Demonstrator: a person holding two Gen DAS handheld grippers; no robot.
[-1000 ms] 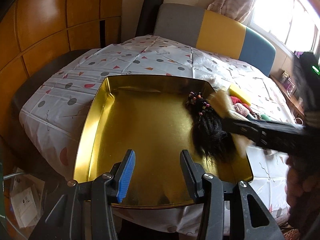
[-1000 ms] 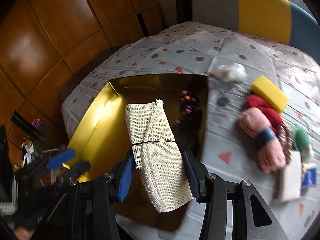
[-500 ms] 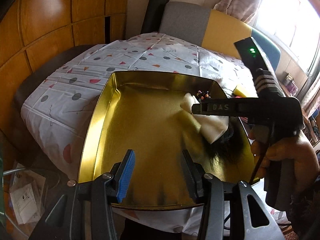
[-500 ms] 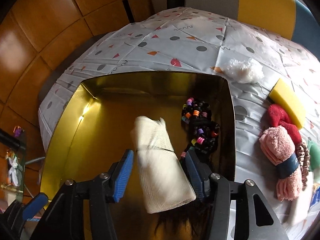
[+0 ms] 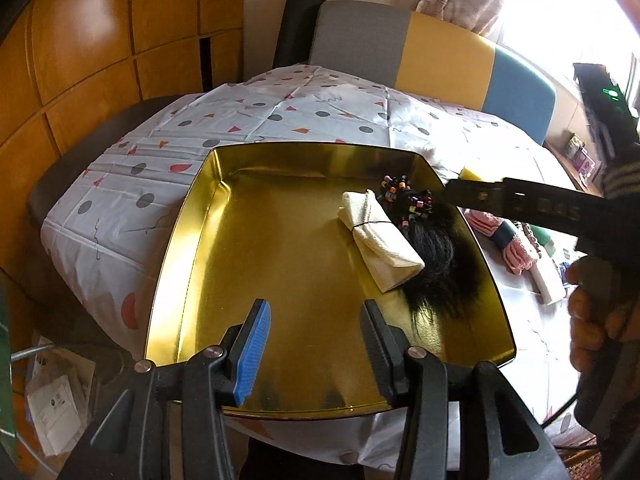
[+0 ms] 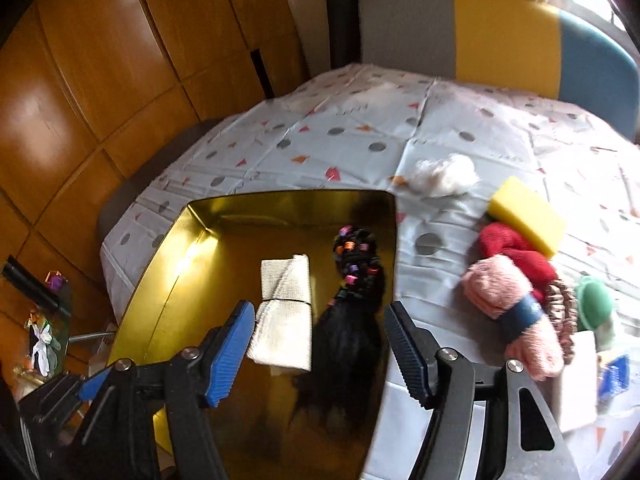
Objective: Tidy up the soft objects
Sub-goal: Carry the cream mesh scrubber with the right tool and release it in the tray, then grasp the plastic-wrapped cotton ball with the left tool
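A gold tray (image 5: 280, 264) (image 6: 188, 280) lies on the patterned tablecloth. In it lie a rolled cream cloth (image 5: 380, 236) (image 6: 286, 312) and, right beside it, a black hairpiece with coloured beads (image 5: 432, 256) (image 6: 352, 320). My left gripper (image 5: 316, 344) is open and empty over the tray's near edge. My right gripper (image 6: 320, 352) is open and empty, above the cloth and hairpiece. On the table right of the tray lie a pink towel roll (image 6: 512, 312), a red cloth (image 6: 508, 248), a yellow sponge (image 6: 528, 216) and a white fluff ball (image 6: 444, 176).
A green round item (image 6: 596, 304), a brown scrunchie (image 6: 560, 320) and a white block (image 6: 576, 380) lie at the table's right side. A grey, yellow and blue bench back (image 5: 440, 56) stands behind the table. Wooden wall panels (image 5: 100, 40) stand left.
My right gripper carried the cream cloth over the tray, opened and let it go beside the hairpiece, then drew back upward. My left gripper stayed open at the tray's near edge.
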